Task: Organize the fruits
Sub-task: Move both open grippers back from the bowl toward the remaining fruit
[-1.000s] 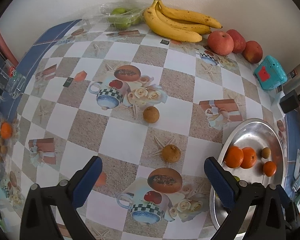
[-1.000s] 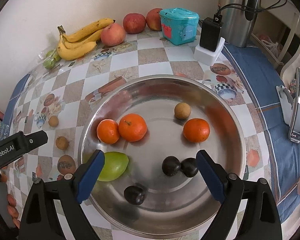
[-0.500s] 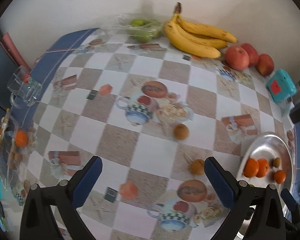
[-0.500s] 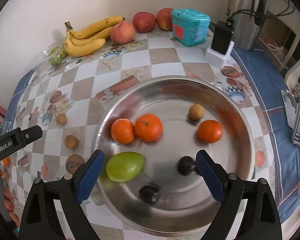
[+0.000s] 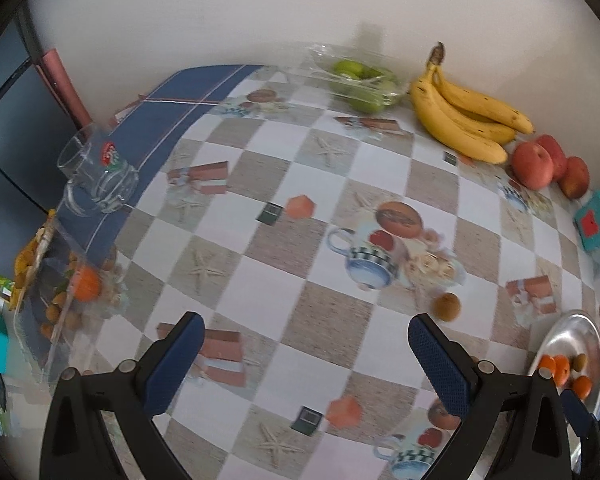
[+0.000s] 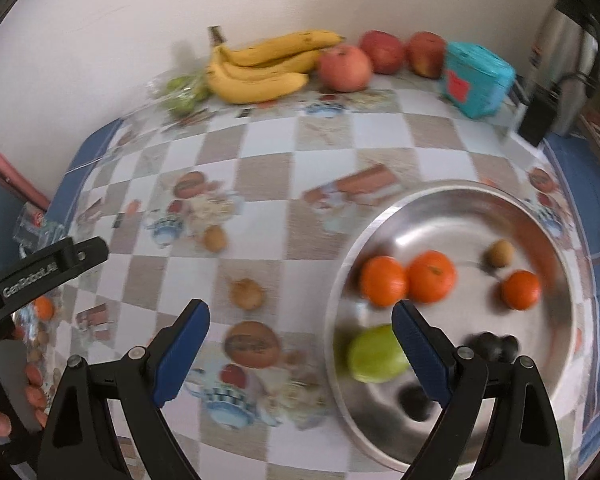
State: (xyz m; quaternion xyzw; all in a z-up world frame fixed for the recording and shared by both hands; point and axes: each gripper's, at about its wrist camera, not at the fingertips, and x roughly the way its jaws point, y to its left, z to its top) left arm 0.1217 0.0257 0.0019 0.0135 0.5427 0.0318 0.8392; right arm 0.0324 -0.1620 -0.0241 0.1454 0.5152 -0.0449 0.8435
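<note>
A steel bowl (image 6: 452, 188) at the right holds three oranges (image 6: 432, 276), a green fruit (image 6: 376, 354), a small brown fruit (image 6: 500, 254) and dark plums (image 6: 494, 346). Two more small brown fruits (image 6: 246, 294) (image 6: 214, 238) lie loose on the checked cloth. My right gripper (image 6: 300, 350) hangs open and holds nothing; its right finger is over the bowl's left rim and its left finger is over the cloth. My left gripper (image 5: 306, 360) is open above bare cloth, left of one brown fruit (image 5: 446, 306) and the bowl (image 5: 580, 336).
Along the back wall lie bananas (image 5: 460, 120), red apples (image 5: 536, 164), bagged green fruit (image 5: 360, 84) and a teal box (image 6: 476, 80). A kettle (image 6: 568, 60) stands back right. A glass mug (image 5: 96, 172) and a plastic bag of oranges and brown fruits (image 5: 72, 292) sit at the table's left edge.
Both grippers have travelled left across the table, so the bowl has slid to the right in both views. The right gripper, earlier over the bowl, now straddles its left rim. Both stay open.
</note>
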